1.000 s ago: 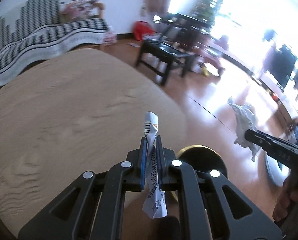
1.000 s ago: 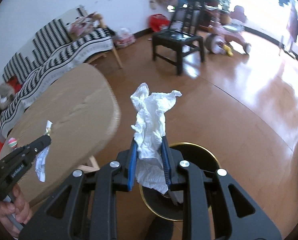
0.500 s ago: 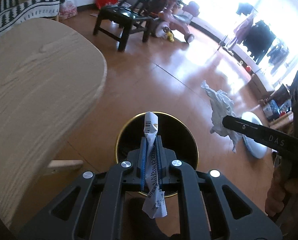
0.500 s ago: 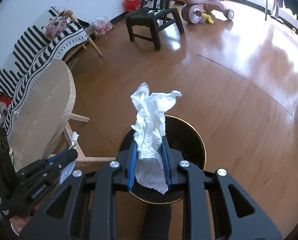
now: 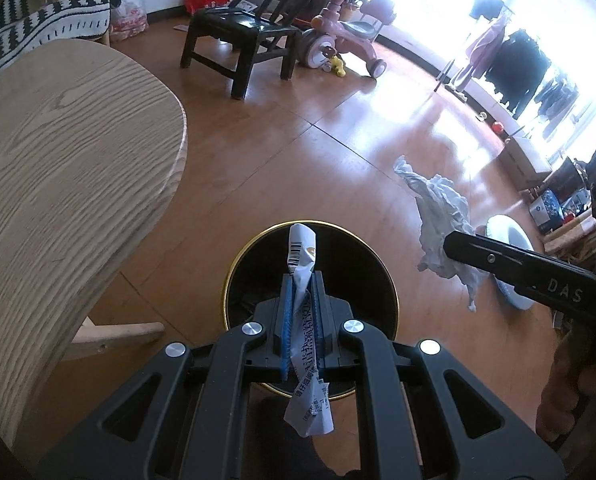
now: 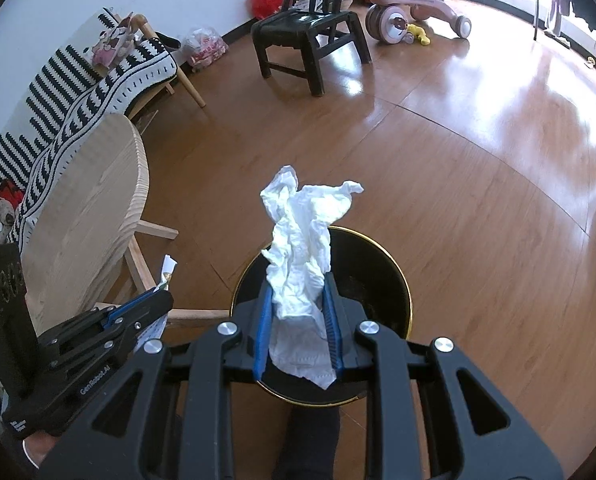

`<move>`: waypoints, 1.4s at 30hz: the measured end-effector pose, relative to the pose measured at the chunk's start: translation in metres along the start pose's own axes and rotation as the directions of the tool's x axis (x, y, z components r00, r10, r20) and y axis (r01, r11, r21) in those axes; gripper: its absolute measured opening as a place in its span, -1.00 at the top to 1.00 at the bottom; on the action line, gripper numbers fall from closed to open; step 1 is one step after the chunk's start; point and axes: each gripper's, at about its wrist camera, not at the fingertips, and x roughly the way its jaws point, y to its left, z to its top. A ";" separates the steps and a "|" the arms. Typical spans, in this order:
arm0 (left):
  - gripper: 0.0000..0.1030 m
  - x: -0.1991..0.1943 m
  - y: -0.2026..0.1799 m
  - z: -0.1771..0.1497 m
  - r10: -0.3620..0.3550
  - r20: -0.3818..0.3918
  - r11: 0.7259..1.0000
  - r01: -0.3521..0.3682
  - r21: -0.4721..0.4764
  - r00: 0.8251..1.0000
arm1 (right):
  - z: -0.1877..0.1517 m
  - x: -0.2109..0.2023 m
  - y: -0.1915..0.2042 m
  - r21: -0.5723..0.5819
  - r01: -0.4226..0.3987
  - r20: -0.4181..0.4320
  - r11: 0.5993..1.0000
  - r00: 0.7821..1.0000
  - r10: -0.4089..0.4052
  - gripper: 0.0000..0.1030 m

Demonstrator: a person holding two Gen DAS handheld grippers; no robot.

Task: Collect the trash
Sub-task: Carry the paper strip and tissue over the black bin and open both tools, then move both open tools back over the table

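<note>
My left gripper (image 5: 301,280) is shut on a crumpled white wrapper (image 5: 302,256) printed with a barcode. It hangs above a black trash bin with a gold rim (image 5: 233,272) on the floor. My right gripper (image 6: 298,284) is shut on a crumpled white tissue (image 6: 302,240), also above the bin (image 6: 408,292). The right gripper and its tissue (image 5: 442,216) show at the right of the left wrist view. The left gripper with its wrapper (image 6: 165,276) shows at the lower left of the right wrist view.
A round light-wood table (image 5: 65,152) stands left of the bin. On the wooden floor beyond are a black chair (image 6: 310,36), a pink ride-on toy (image 6: 410,8) and a striped sofa (image 6: 77,76). A white round object (image 5: 506,240) lies at the right.
Both grippers moved off the table side and over the bin, still holding their trash. The bin now sits right under both sets of fingers.
</note>
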 end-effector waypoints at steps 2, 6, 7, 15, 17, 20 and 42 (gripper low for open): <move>0.84 0.000 -0.001 0.000 -0.001 0.000 1.000 0.001 -0.001 1.000 | -0.001 0.000 0.002 -0.003 -0.001 0.001 1.000 1.000 0.001 0.54; 0.84 -0.001 -0.001 0.000 -0.004 0.000 1.000 0.004 0.002 1.000 | 0.002 0.002 0.000 -0.004 -0.004 0.001 1.000 1.000 0.004 0.54; 0.84 0.000 -0.002 0.000 -0.005 0.000 1.000 0.005 0.002 1.000 | 0.002 0.002 -0.001 -0.003 -0.005 0.002 1.000 1.000 0.005 0.54; -0.04 -0.002 -0.002 0.001 0.006 0.018 1.000 -0.006 -0.011 1.000 | 0.002 -0.005 0.000 -0.006 -0.012 0.029 1.000 0.999 0.013 -0.11; -0.07 -0.003 -0.003 0.002 0.008 0.019 1.000 -0.007 -0.005 1.000 | 0.003 -0.005 0.000 -0.008 -0.013 0.029 1.000 0.999 0.013 -0.11; -0.10 -0.004 -0.002 0.002 0.014 0.024 1.000 -0.014 -0.009 1.000 | 0.003 -0.006 0.003 -0.011 -0.009 0.029 1.000 1.000 0.009 -0.13; -0.78 -0.169 0.155 -0.021 0.369 0.209 0.909 -0.304 -0.287 0.906 | 0.022 -0.017 0.183 -0.253 -0.107 0.069 0.961 0.989 0.128 -0.63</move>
